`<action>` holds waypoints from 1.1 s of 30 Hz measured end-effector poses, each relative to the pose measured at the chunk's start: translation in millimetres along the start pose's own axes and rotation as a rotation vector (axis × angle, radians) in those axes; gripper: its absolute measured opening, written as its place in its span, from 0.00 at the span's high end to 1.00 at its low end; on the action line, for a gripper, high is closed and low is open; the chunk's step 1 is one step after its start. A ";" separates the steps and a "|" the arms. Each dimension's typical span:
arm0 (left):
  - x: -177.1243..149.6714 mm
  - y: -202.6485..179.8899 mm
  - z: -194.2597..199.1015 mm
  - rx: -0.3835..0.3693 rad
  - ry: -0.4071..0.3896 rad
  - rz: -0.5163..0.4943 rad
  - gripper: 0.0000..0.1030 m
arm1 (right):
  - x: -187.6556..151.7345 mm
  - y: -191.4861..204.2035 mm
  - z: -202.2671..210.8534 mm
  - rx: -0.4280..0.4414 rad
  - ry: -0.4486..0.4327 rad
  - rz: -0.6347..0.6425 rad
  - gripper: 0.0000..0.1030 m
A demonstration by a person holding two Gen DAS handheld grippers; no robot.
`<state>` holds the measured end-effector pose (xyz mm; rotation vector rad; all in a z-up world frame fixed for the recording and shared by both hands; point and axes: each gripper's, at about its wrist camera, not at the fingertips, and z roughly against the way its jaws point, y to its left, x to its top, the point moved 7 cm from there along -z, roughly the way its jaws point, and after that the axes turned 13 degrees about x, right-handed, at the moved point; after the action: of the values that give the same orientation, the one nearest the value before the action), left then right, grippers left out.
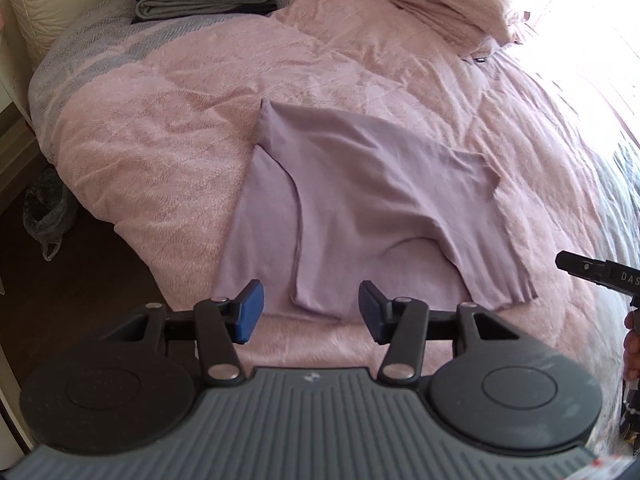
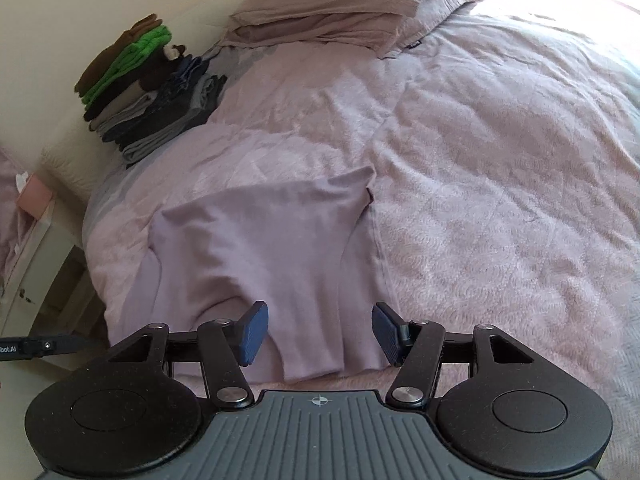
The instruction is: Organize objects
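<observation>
A lilac garment (image 1: 360,208) lies partly folded on the pink bedspread (image 1: 160,152), one side flap turned over its middle. My left gripper (image 1: 311,314) is open and empty, hovering just above the garment's near edge. The garment also shows in the right wrist view (image 2: 256,248). My right gripper (image 2: 320,330) is open and empty over the garment's near hem. The right gripper's tip (image 1: 580,268) shows at the right edge of the left wrist view. The left gripper's tip (image 2: 44,346) shows at the left edge of the right wrist view.
A stack of folded dark, grey, green and brown clothes (image 2: 140,92) stands at the bed's far left by the headboard. Pink pillows (image 2: 332,12) lie at the head. A plastic-lined bin (image 1: 46,208) sits on the floor left of the bed. A nightstand (image 2: 36,248) stands beside it.
</observation>
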<state>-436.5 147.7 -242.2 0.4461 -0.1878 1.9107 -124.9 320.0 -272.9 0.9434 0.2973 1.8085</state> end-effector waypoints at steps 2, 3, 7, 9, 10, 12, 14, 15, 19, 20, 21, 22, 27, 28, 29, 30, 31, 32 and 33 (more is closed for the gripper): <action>8.2 4.0 -17.2 -0.011 0.013 0.014 0.54 | 3.4 -23.4 -16.5 -0.011 0.008 -0.041 0.46; 13.1 5.8 -25.8 -0.025 0.016 0.025 0.53 | 5.1 -35.6 -25.6 0.001 0.008 -0.060 0.46; 28.0 9.3 -53.9 -0.060 0.033 0.045 0.54 | 9.3 -72.2 -52.8 0.071 0.000 -0.165 0.46; 33.4 10.2 -64.9 -0.063 0.041 0.049 0.54 | 11.2 -84.0 -63.3 0.150 -0.010 -0.222 0.46; 36.0 11.8 -69.5 -0.065 0.047 0.054 0.54 | 12.6 -87.6 -67.9 0.204 -0.012 -0.251 0.46; 39.1 15.0 -76.3 -0.069 0.056 0.074 0.54 | 17.1 -91.4 -75.5 0.273 -0.009 -0.283 0.46; 41.2 17.5 -80.3 -0.076 0.063 0.095 0.54 | 22.2 -91.4 -83.3 0.325 0.003 -0.287 0.47; 42.1 19.0 -82.5 -0.077 0.069 0.104 0.54 | 25.9 -90.8 -89.4 0.344 0.013 -0.287 0.47; 43.9 23.6 -88.6 -0.077 0.087 0.138 0.54 | 35.4 -91.1 -109.1 0.392 0.034 -0.294 0.63; 44.5 24.6 -89.5 -0.075 0.088 0.142 0.54 | 37.1 -90.8 -113.6 0.404 0.043 -0.298 0.66; 45.0 25.2 -90.2 -0.072 0.090 0.144 0.54 | 37.8 -88.9 -120.2 0.409 0.057 -0.296 0.68; 45.9 25.7 -90.4 -0.071 0.090 0.147 0.54 | 37.6 -87.7 -122.0 0.411 0.067 -0.290 0.69; 48.4 28.7 -92.0 -0.071 0.092 0.157 0.54 | 27.3 -94.2 -116.1 0.390 0.087 -0.317 0.82; 48.9 30.1 -92.4 -0.069 0.091 0.158 0.54 | 25.7 -94.6 -113.6 0.374 0.086 -0.320 0.87; 49.4 31.5 -93.0 -0.069 0.091 0.161 0.54 | 25.1 -93.1 -112.1 0.356 0.086 -0.323 0.89; 49.7 33.7 -94.0 -0.071 0.092 0.163 0.54 | 25.5 -89.0 -112.1 0.337 0.087 -0.314 0.97; 50.6 35.5 -94.9 -0.074 0.092 0.166 0.54 | 26.5 -82.3 -113.4 0.298 0.092 -0.286 0.99; 51.4 37.4 -96.1 -0.078 0.092 0.168 0.54 | 28.0 -74.5 -114.8 0.247 0.103 -0.247 1.00; 52.0 39.6 -97.1 -0.082 0.093 0.168 0.54 | 29.7 -66.9 -115.5 0.193 0.110 -0.217 1.00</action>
<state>-510.7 210.3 -307.6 0.2932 -0.2480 2.0752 -167.4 400.5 -374.9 0.9084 0.6287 1.6545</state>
